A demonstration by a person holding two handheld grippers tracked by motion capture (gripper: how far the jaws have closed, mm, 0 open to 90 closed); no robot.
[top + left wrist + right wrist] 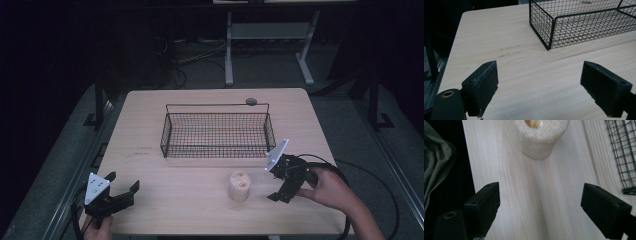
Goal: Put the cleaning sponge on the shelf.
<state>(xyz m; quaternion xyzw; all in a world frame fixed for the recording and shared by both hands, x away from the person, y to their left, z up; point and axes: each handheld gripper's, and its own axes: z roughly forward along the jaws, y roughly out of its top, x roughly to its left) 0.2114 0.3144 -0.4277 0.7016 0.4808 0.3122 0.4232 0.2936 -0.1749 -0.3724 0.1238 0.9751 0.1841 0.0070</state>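
Pale beige, stubby cylindrical loofah piece [239, 186] with holes in its top face stands upright on the light wood-grain desk [190, 180], lower centre of the high view, free of both grippers. In the right gripper view the loofah piece [540, 138] sits at the top centre of the frame, beyond the jaws and apart from them; its fibrous side wall and part of an orange-tinted hole are visible.

Right gripper [285, 185], lower right of the high view, is held in a hand [330, 187] just to the right of the loofah piece, not touching it. Jaws stand wide apart with bare desk between them, nothing held.

Black wire-mesh rectangular basket [217, 135] with a thin wire handle sits at frame centre, above the loofah piece and well apart from it. One corner of the basket [622, 155] shows at the upper right edge of the right gripper view.

Left gripper [122, 192], lower left of the high view, is well apart from the loofah piece. Jaws spread wide, nothing between them but desk. In the left gripper view the basket [579, 25] occupies the upper right, ahead of the jaws.

Small grey round disc [251, 101] lies on the desk by the basket's far rim.
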